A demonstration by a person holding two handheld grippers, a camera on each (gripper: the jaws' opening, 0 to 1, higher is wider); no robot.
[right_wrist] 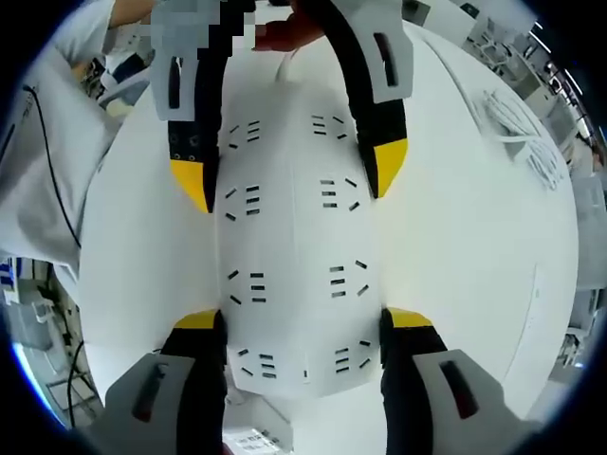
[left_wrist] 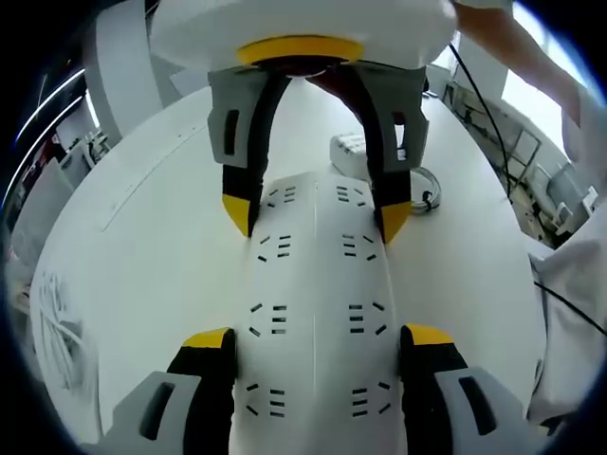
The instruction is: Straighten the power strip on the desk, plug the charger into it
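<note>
Both grippers clamped on white power strip (left_wrist: pixel 313 313) flat on white desk (left_wrist: pixel 142 256): left gripper (left_wrist: pixel 318 346) squeezing near end, right gripper (left_wrist: pixel 318 218) gripping far end (jaws against long sides). White charger (left_wrist: pixel 347 152) just past strip beside coiled cable (left_wrist: pixel 425 190).

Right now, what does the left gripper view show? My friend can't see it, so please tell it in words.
A long white power strip lies on a white desk, clamped from both ends by two grippers: the left gripper from the near end, the right gripper from the far end. A white charger with its cable lies beyond.
</note>
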